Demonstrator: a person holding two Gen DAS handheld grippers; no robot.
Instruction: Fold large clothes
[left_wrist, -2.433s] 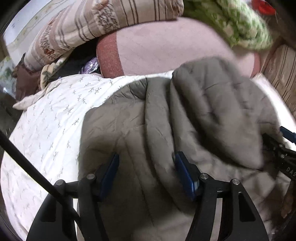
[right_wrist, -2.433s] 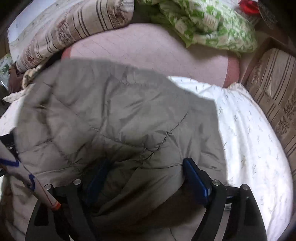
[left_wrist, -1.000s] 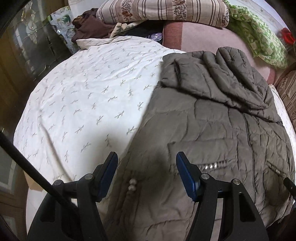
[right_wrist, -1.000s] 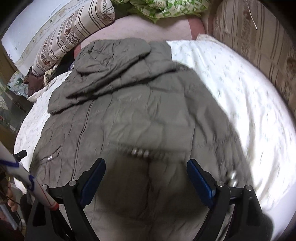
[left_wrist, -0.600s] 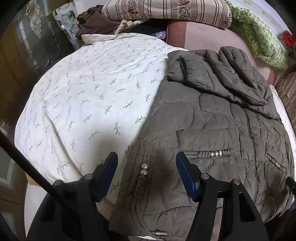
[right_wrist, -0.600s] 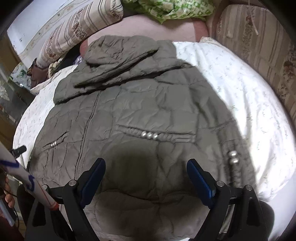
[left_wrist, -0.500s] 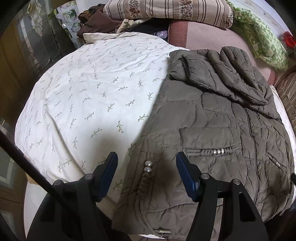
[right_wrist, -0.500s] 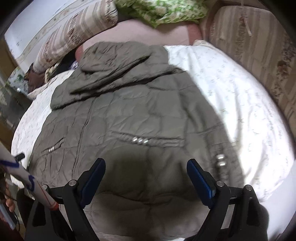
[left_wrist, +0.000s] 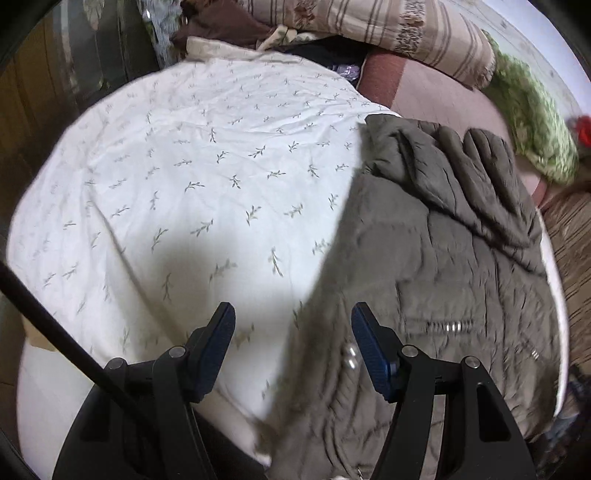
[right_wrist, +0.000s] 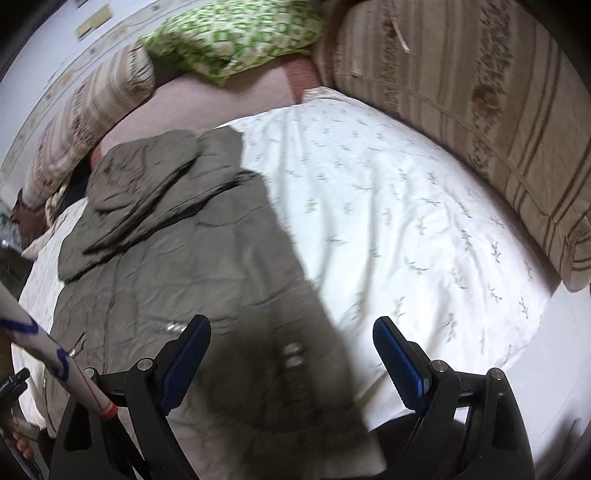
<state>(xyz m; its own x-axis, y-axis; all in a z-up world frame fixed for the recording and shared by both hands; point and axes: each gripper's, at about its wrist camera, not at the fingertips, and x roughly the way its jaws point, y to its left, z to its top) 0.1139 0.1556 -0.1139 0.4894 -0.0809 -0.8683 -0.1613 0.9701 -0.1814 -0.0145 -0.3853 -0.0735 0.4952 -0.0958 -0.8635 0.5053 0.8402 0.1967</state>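
Both grippers gaping and empty, left gripper (left_wrist: 291, 328) swung leftward, right gripper (right_wrist: 291, 343) rightward, jacket (left_wrist: 443, 280) now off-centre on bedsheet (left_wrist: 192, 192)

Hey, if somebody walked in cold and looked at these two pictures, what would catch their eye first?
Probably the olive quilted jacket, spread front-up with its hood bunched at the far end, on a white leaf-print bedcover. Next, the open blue-padded left tool above the jacket's left edge and the open right tool above its right edge. A bright green patterned pillow lies beyond.
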